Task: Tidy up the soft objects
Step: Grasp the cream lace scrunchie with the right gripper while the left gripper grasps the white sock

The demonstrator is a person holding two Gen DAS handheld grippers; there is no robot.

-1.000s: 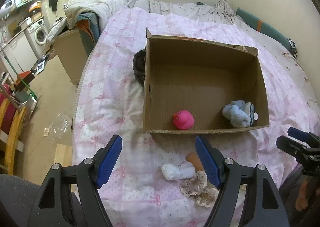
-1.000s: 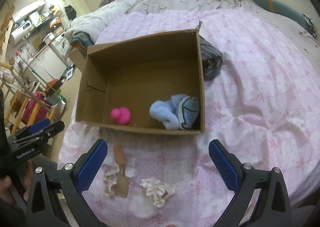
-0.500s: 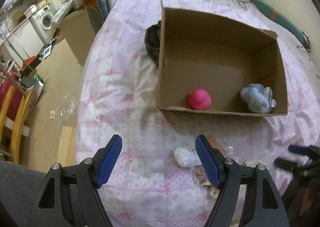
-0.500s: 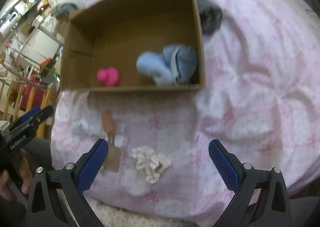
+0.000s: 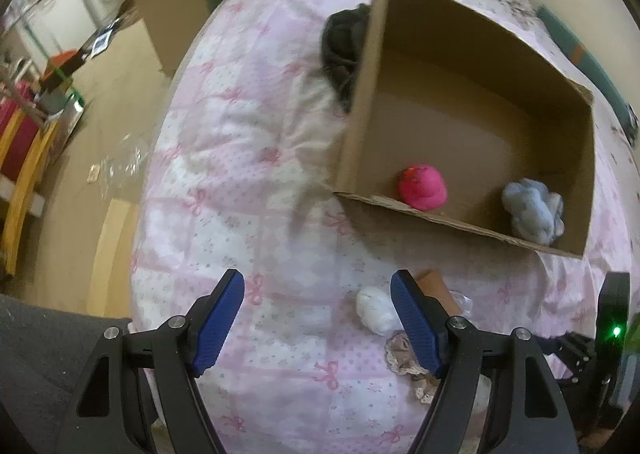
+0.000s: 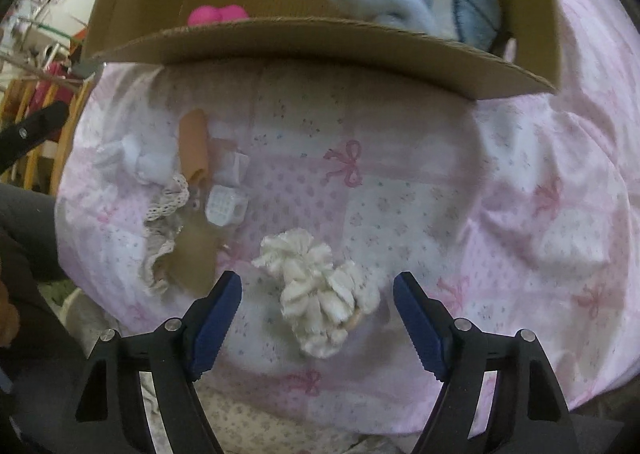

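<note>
Right gripper (image 6: 318, 318) spread wide, cream ruffled scrunchie (image 6: 316, 290) between its fingers. Left gripper (image 5: 318, 318) likewise apart, white sock (image 5: 374, 310) beside its right finger. Beyond: cardboard box (image 5: 460, 222) holding pink duck (image 5: 424, 188), blue plush (image 5: 534, 210).

I could read no text, label, brand or number anywhere in either of my wrist views; the cardboard box (image 5: 460, 126) and pink quilt (image 6: 400, 194) bore no legible writing.

Pink quilted bed (image 5: 240, 158), cardboard box (image 5: 472, 66), maybe scrunchies (image 6: 316, 290)
</note>
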